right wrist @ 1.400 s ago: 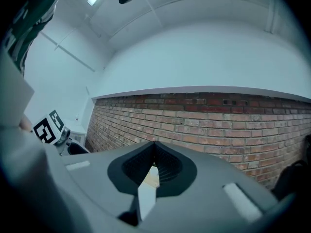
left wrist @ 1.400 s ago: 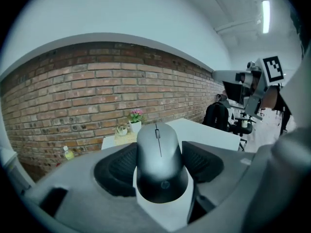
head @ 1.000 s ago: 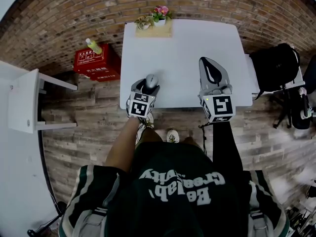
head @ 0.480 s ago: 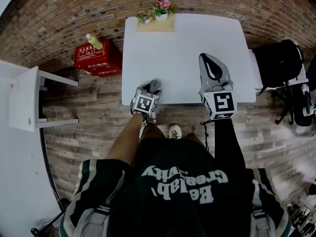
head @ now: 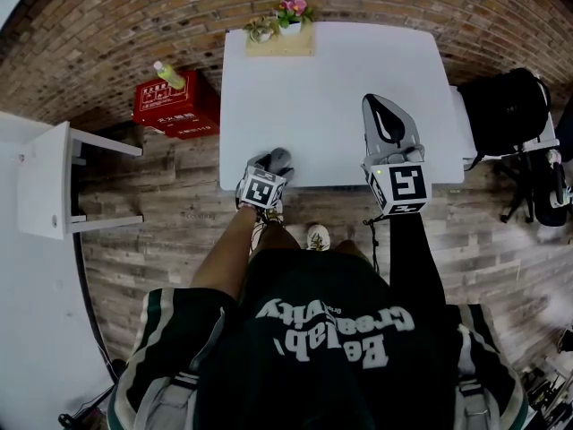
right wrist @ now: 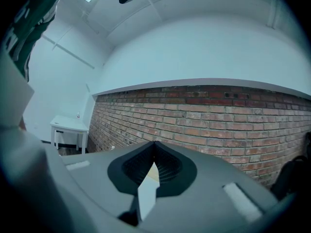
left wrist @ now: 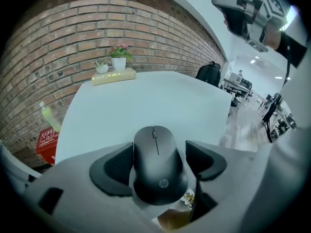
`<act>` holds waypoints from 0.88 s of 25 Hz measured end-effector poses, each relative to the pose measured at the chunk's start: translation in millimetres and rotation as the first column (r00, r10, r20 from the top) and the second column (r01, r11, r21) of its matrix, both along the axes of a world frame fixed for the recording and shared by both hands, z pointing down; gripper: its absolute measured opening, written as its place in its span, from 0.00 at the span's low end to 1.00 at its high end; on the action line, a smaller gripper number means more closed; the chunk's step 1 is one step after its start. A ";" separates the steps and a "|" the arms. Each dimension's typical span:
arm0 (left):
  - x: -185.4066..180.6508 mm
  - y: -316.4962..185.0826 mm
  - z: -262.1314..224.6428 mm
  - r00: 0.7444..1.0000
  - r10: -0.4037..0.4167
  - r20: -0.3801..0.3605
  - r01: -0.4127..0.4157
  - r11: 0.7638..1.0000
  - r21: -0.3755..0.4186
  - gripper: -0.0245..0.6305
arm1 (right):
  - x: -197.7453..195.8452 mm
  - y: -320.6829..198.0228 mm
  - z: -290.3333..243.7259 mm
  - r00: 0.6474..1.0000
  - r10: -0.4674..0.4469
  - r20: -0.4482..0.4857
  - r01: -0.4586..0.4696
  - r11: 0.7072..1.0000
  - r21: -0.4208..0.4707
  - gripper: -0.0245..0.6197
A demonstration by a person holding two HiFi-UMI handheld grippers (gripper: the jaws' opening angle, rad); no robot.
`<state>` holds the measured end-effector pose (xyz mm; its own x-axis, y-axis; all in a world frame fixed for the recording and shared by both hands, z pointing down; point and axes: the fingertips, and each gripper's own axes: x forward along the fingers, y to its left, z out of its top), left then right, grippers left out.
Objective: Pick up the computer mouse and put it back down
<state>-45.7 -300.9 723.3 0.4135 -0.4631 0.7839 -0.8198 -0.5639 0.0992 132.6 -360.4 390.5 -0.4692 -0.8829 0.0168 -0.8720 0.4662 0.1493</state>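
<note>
The black computer mouse (left wrist: 158,164) lies at the near edge of the white table (head: 331,88), between the jaws of my left gripper (left wrist: 158,155). Those jaws have just been opening: the left pad (left wrist: 114,169) is right against the mouse's side, and a narrow gap shows at the right pad (left wrist: 204,157). In the head view the left gripper (head: 273,162) points down at the front edge and hides most of the mouse (head: 281,159). My right gripper (head: 380,107) hovers level over the table's right side, shut with nothing in it (right wrist: 154,147).
A wooden planter with flowers (head: 279,38) stands at the table's far edge. A red box (head: 175,110) with a green bottle (head: 168,74) sits on the floor to the left, beside a white side table (head: 45,182). A black bag (head: 501,119) rests to the right.
My left gripper has sunk with the mouse from above the table down to its front edge. The right gripper has kept still.
</note>
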 end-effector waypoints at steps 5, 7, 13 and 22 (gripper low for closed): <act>-1.5 -6.4 -18.4 1.000 0.000 0.001 0.000 0.996 0.085 0.58 | -2.4 2.6 -3.6 1.000 -0.009 0.008 0.009 1.000 0.010 0.06; -1.6 -12.5 -36.7 1.000 -0.010 -0.017 0.012 0.992 0.130 0.58 | -2.9 3.9 -5.6 1.000 -0.012 0.010 0.011 1.000 0.013 0.06; 6.4 -38.2 -118.5 0.996 -0.014 -0.092 0.042 0.951 0.307 0.58 | -5.8 10.1 -12.3 0.999 -0.021 0.034 0.020 0.999 0.030 0.06; 9.7 -47.3 -264.1 0.984 0.008 -0.179 0.095 0.825 0.557 0.58 | -16.5 19.6 -20.9 0.998 -0.047 0.038 0.045 0.998 0.051 0.06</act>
<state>-36.1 -348.3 459.2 0.4822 -0.8217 0.3038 -0.8449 -0.5278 -0.0865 116.2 -340.8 369.6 -0.5086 -0.8598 -0.0463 -0.8555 0.4985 0.1398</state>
